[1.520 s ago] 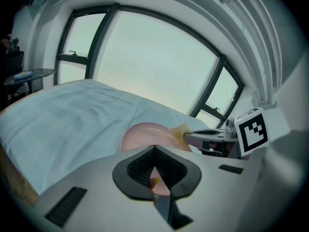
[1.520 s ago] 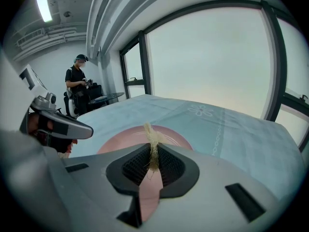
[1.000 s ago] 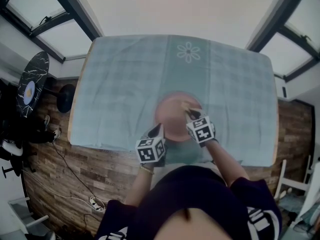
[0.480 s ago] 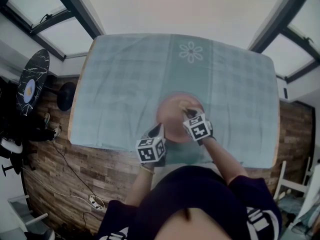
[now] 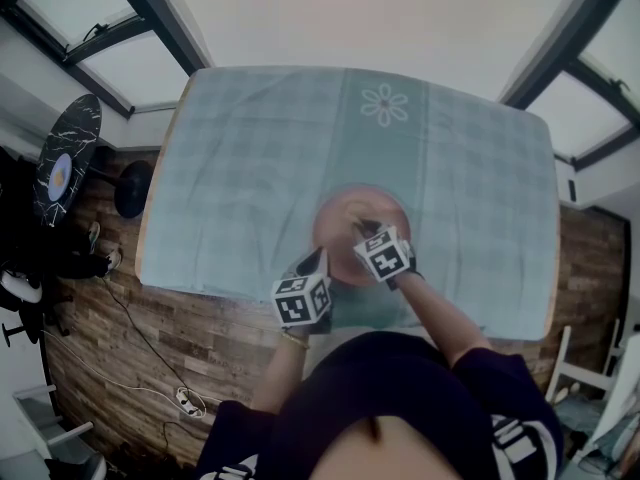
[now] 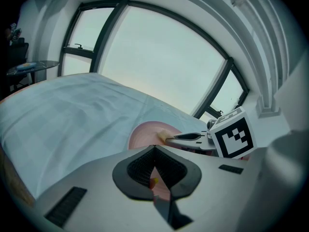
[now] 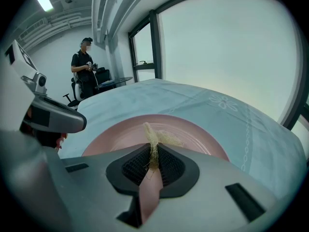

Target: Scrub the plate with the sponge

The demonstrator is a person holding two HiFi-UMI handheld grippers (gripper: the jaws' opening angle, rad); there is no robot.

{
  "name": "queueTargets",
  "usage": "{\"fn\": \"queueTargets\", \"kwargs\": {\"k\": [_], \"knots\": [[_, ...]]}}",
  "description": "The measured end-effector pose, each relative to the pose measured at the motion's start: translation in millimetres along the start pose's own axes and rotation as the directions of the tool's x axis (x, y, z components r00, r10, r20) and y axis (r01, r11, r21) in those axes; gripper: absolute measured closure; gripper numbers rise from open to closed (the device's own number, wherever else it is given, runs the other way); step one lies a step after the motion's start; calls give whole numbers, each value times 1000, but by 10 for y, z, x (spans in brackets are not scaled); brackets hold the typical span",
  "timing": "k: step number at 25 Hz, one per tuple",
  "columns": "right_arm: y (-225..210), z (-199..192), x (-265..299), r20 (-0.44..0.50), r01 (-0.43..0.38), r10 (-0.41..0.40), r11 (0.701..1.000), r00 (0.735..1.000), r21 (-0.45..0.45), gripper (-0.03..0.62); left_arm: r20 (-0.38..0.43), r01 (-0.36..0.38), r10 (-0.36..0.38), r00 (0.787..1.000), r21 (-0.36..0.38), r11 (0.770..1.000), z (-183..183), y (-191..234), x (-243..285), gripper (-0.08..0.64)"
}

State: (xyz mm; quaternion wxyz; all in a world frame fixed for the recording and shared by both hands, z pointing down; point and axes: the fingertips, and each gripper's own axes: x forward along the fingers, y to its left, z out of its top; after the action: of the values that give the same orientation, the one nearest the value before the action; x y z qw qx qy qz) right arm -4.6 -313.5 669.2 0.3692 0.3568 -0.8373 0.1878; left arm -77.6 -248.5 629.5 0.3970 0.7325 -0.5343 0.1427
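A pink plate (image 5: 336, 230) lies on the cloth-covered table, just in front of me. My left gripper (image 5: 320, 265) is shut on the plate's near rim, and pink shows between its jaws in the left gripper view (image 6: 155, 167). My right gripper (image 5: 364, 228) is over the middle of the plate, shut on a thin yellowish sponge (image 7: 153, 139). The sponge's free end rests on the plate (image 7: 198, 135). From the left gripper view, the right gripper (image 6: 189, 138) reaches across the plate (image 6: 145, 132) with the sponge tip (image 6: 161, 138) at its front. The left gripper (image 7: 48, 116) shows at the left of the right gripper view.
The table (image 5: 240, 168) wears a pale blue checked cloth with a flower motif (image 5: 388, 105). A round black side table (image 5: 65, 163) stands at the left on the wooden floor, with cables (image 5: 150, 368) below it. A person (image 7: 87, 66) stands far off beside a desk.
My right gripper has slid left across the plate with the sponge in it. The left gripper has kept its hold on the rim without moving.
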Motion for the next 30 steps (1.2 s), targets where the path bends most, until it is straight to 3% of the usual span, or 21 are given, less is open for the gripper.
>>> {"fn": "queueTargets", "kwargs": {"k": [21, 30], "knots": [[616, -83, 38, -69, -150, 141, 975, 988, -165, 554, -10, -18, 18, 1000, -6, 1000, -79, 107, -80, 551], [753, -237, -41, -113, -207, 190, 963, 975, -171, 554, -7, -17, 17, 1000, -4, 1000, -104, 109, -114, 551]]}}
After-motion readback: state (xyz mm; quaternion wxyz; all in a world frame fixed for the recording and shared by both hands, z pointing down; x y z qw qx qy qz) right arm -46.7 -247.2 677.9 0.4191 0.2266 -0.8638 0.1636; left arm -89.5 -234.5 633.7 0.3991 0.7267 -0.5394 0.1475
